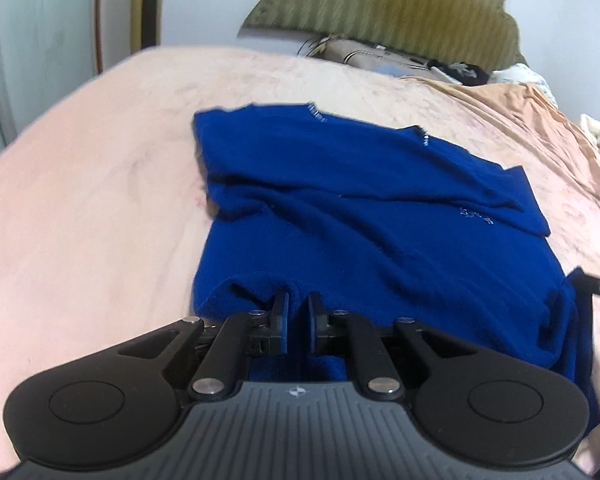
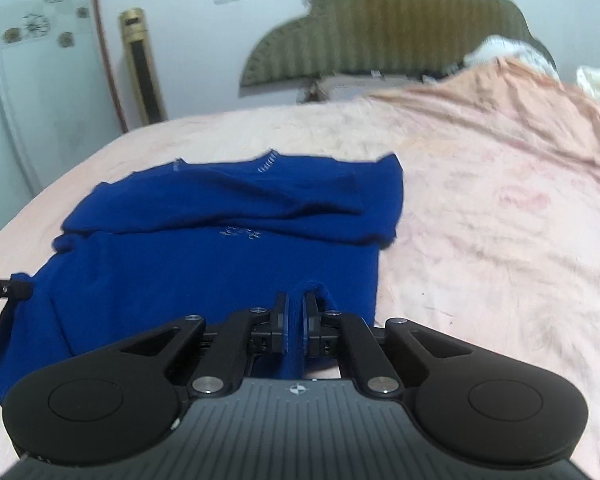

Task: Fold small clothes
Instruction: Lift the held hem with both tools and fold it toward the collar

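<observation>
On the pink bedsheet (image 1: 100,168), blue sweater (image 1: 360,220) spread flat, long axis running away toward the headboard (image 1: 388,8) | left hand-held gripper (image 1: 299,316) clenched on near hem's left part | right hand-held gripper (image 2: 296,314) clenched on near hem's right corner | sweater body lies ahead of both; fold likely goes headboard-ward.

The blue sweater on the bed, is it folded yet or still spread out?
Partly folded. The blue sweater lies on the pink bedspread with its far part doubled over across the body, while the near hem is still unfolded.
</observation>
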Motion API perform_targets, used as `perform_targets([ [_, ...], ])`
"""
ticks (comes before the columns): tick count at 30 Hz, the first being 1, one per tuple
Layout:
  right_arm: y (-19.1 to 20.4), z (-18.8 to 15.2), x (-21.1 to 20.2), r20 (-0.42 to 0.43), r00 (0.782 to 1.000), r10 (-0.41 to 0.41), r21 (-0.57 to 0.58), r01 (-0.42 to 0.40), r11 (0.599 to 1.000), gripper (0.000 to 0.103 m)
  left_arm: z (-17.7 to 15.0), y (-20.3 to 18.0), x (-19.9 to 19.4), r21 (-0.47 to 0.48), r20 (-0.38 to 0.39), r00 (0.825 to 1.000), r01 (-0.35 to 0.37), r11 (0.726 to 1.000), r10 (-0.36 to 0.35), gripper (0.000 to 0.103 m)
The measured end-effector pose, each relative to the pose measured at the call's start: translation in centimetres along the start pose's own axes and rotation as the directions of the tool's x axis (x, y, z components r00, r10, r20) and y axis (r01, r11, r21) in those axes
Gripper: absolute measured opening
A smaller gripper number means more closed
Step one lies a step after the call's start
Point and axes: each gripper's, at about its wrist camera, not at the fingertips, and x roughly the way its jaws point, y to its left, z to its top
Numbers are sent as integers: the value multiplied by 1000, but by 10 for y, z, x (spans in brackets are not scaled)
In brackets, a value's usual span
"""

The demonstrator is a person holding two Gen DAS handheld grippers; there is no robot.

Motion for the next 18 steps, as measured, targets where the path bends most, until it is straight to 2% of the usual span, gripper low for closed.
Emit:
perform_targets([
  [2,-3,-4,-7,9,1000,14,16,-14,1000,27,-3,7,-4,-10,-9,1000,19,1000,-20,17],
  [3,-5,-7,-11,6,1000,12,12,-12,1000,38,-6,9,-7,-7,-10,1000,13,1000,-13,26],
  [4,-7,-12,-16,3,1000,5,12,-5,1000,43,-9,13,-10,-5,-10,1000,4,1000,-4,32],
  [5,-9,-17,-20,-2,1000,3,14,-3,1000,52,-12,16,-14,-4,-10,1000,-3,1000,3,47],
  [6,-11,-22,-24,-13,1000,11,23,-11,1000,57,-16,20,-18,-1,-5,1000,-5,1000,5,61],
  [8,-17,-35,-33,-47,998,45,57,-42,997,57,-26,26,-27,11,9,1000,7,1000,-7,66],
  [11,-21,-57,-43,-111,988,107,96,-97,991,57,-39,32,-31,24,-24,999,42,999,-42,66],
  [14,-4,-76,-51,-157,979,127,45,-122,992,58,-53,27,-32,73,-68,995,82,994,-77,64],
  [16,18,-82,-55,-166,981,99,-61,-110,992,50,-63,14,-35,153,-69,995,82,985,-72,49],
  [18,40,-88,-55,-157,986,57,-160,-83,984,38,-70,0,-39,228,-51,997,72,971,-62,27],
])
